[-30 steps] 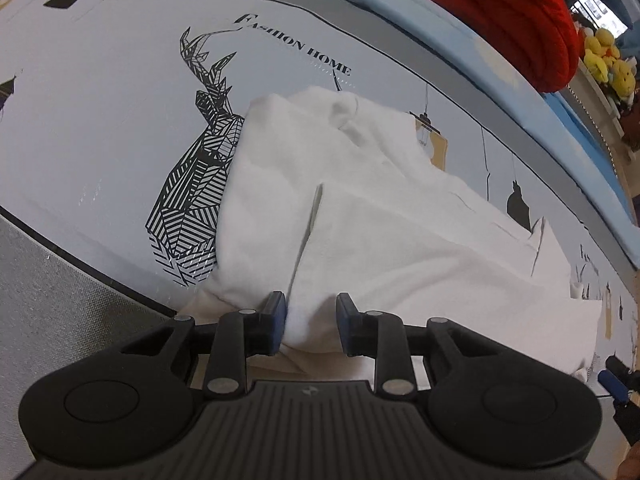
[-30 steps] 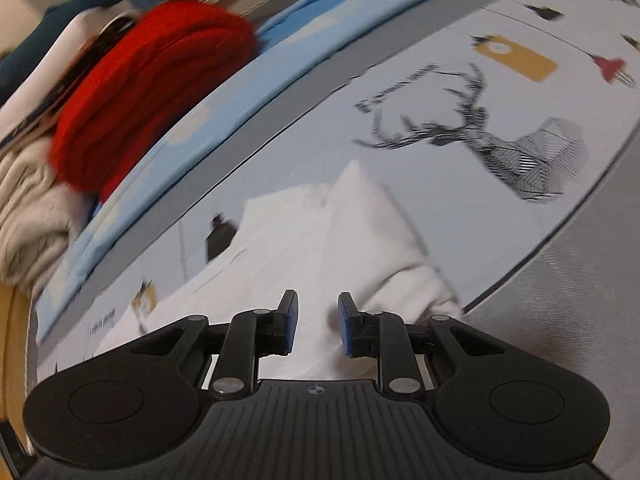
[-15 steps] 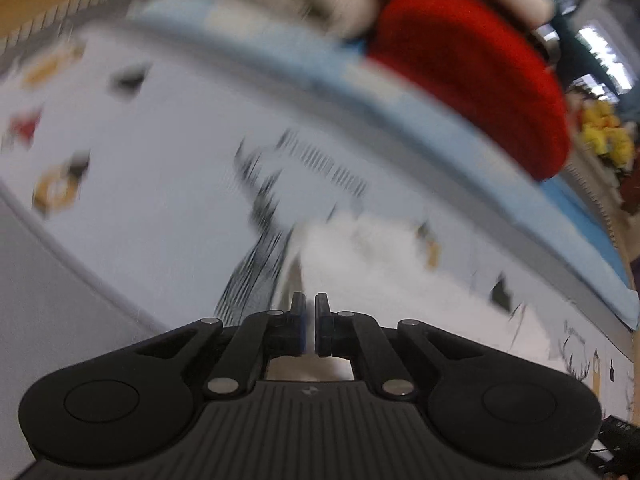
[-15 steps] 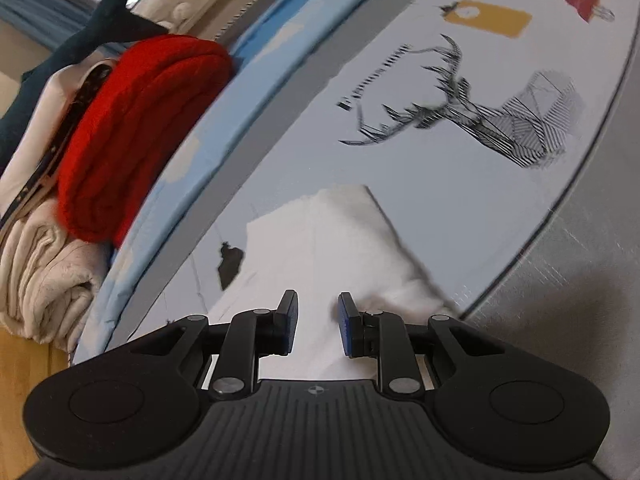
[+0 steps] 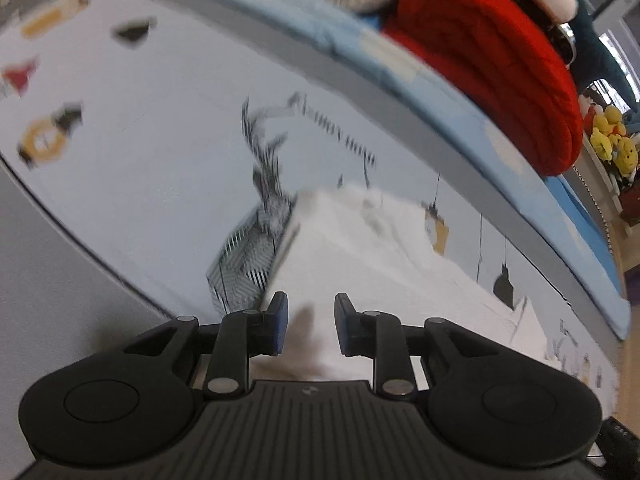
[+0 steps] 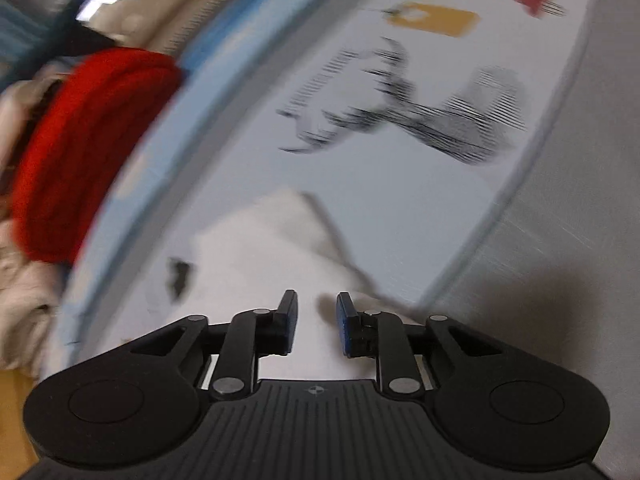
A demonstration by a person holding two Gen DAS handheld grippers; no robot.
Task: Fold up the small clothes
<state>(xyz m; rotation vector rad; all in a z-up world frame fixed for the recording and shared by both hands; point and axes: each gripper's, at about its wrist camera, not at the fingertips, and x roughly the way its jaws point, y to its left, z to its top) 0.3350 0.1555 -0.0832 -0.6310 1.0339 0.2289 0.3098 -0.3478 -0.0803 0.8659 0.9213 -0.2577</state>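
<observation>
**White garment ahead of both grippers, jaws parted, nothing held**

White garment (image 5: 360,248) lies flat on the printed sheet (image 5: 160,168), straight ahead of the left gripper (image 5: 307,320) and running under its fingertips; folded edge sits ahead-left. Left jaws apart with a moderate gap, empty. In the right wrist view the same garment (image 6: 276,248) is ahead and below the right gripper (image 6: 317,316), jaws likewise parted and empty.

Sheet print: geometric deer (image 5: 256,248) just left of the garment, lettering above it too blurred to read. Deer (image 6: 432,120) is far ahead-right of the right gripper, also smeared. Orange tag print (image 6: 434,20) beyond. Red knit roll (image 5: 492,64) far ahead-right of the left gripper, on a light blue mat (image 5: 520,176). Yellow plush toys (image 5: 612,140) at far right.
</observation>
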